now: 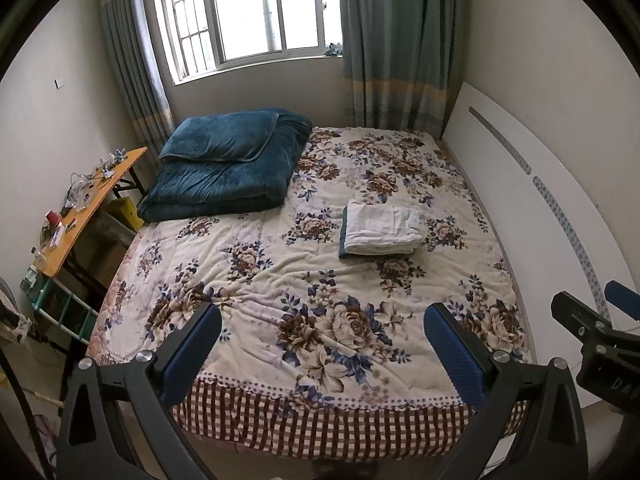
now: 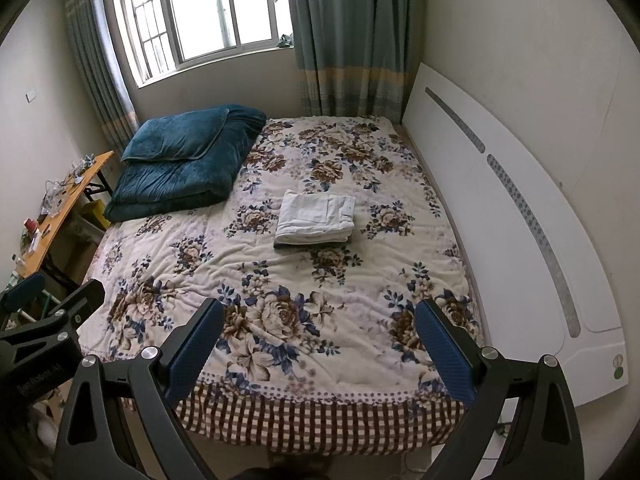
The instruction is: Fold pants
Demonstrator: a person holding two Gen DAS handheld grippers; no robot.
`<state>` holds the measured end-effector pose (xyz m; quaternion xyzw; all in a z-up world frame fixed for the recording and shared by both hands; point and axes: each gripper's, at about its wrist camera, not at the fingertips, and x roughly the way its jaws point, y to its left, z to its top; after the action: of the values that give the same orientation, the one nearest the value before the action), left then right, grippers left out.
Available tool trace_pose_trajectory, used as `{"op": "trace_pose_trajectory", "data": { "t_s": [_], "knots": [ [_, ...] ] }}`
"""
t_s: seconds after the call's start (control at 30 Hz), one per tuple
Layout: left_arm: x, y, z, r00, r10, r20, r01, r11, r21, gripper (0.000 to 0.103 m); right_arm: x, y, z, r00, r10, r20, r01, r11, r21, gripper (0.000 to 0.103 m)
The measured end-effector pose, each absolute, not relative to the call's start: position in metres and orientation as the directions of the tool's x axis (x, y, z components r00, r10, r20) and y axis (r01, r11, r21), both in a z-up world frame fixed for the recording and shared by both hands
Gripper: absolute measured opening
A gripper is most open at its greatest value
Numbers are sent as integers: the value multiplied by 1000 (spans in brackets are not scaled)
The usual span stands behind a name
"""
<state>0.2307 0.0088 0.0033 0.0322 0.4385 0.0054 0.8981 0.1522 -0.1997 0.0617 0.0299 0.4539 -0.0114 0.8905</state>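
The bed (image 1: 248,256), under a floral cover, is bounded by a white headboard (image 1: 520,184) on the right. Folded white pants (image 2: 316,218) are seen mid-bed atop a darker folded garment, open cover all around. A small label is visible, unreadable. Left tool (image 1: 320,344) and right tool (image 2: 318,340) are held wide apart, empty, over the foot edge.

Side-by-side views over the bed (image 1: 256,264) foot
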Motion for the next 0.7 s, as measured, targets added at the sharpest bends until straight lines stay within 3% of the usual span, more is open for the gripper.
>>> {"op": "trace_pose_trajectory", "data": {
  "t_s": [0.7],
  "knots": [
    [231,4,4,619,37,-785,19,998,62,103,146,-200,60,583,4,-812,57,997,45,98]
  ]
}}
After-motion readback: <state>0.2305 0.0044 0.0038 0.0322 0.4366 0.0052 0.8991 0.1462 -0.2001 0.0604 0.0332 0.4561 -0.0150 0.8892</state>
